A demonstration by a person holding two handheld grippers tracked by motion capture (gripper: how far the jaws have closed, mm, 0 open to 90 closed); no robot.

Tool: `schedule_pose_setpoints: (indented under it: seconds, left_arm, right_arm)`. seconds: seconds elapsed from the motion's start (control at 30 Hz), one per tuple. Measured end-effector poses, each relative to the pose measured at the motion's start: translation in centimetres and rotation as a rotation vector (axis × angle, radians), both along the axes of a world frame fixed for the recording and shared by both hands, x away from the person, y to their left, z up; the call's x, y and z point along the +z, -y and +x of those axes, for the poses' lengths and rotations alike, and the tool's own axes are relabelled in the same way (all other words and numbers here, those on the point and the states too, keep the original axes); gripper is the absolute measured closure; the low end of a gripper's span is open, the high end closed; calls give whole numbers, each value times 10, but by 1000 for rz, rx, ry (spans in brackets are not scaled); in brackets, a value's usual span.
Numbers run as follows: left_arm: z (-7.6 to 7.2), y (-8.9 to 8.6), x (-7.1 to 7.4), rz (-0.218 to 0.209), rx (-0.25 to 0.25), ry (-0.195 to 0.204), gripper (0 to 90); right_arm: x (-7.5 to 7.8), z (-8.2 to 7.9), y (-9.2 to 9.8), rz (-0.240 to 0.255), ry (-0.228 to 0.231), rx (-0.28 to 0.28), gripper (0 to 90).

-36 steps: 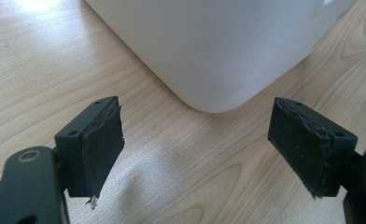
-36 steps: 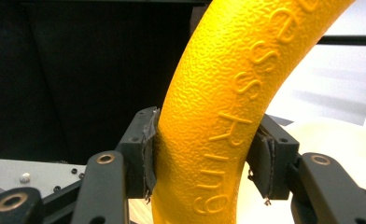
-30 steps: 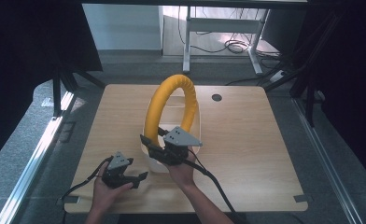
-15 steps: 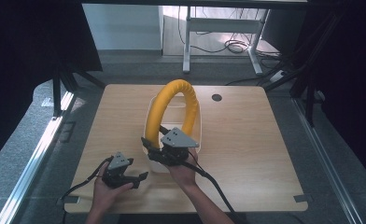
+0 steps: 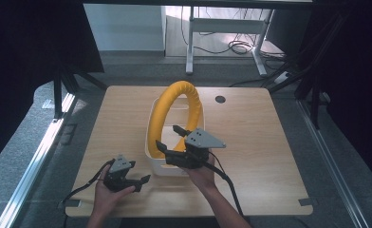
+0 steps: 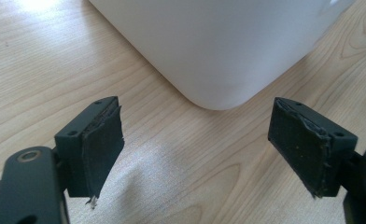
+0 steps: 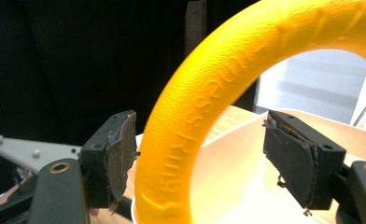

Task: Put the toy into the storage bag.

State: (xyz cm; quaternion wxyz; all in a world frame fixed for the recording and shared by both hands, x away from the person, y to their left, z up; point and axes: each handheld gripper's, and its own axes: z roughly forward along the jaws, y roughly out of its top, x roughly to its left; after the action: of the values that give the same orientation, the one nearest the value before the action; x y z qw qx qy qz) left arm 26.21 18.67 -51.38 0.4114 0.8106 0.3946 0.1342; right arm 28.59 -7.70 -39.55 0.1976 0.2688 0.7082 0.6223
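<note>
Two grippers work over a light wooden table (image 5: 279, 142) in the high view. A white rectangular tub (image 5: 152, 142) sits near the middle of the tabletop, and a yellow ring (image 5: 177, 102) stands upright in it, its arch rising well above the rim. The right gripper (image 5: 171, 138), held in the person's right hand (image 5: 200, 173), reaches in from the near side with its jaws spread wide on either side of the ring's lower left limb, not pressing it as far as can be told. A grey three-cornered plate (image 5: 204, 138) rides on top of it. The left gripper (image 5: 144, 181) rests low at the near left of the table, in the left hand (image 5: 106, 197), just beside the tub's near left corner, its jaws apart and empty. A dark round grommet hole (image 5: 220, 99) sits toward the far edge of the table.

From the left gripper view, the left gripper (image 6: 195, 140) has its two black jaws wide apart with bare wood grain between them. The tub's rounded white corner (image 6: 218, 51) stands just ahead, clear of both pads.

From the right gripper view, the right gripper (image 7: 200, 158) is wide open around the ring (image 7: 195, 116), whose textured yellow band with raised lettering passes between the jaws, nearer the left pad; contact cannot be made out. The tub's pale interior (image 7: 237, 182) lies behind and below.
</note>
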Motion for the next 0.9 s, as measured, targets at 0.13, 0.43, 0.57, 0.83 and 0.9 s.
schedule_pose_setpoints:
  seconds: [0.13, 0.43, 0.57, 0.83, 0.9]
  left_arm:
    - [0, 0, 0, 3, 3, 0, 182]
    - [0, 0, 0, 4, 4, 0, 181]
    - [0, 0, 0, 7, 6, 1, 181]
    - [1, 1, -1, 10, 8, -2, 182]
    - [0, 1, -1, 12, 6, -3, 182]
  right_arm:
    - [3, -1, 14, -3, -6, 6, 259]
    - [-4, -2, 72, -35, 1, -32, 278]
    - [-12, 0, 93, -53, -4, -65, 292]
    - [-36, 5, 137, -66, -51, -149, 318]
    - [-41, 7, 145, -71, -66, -166, 321]
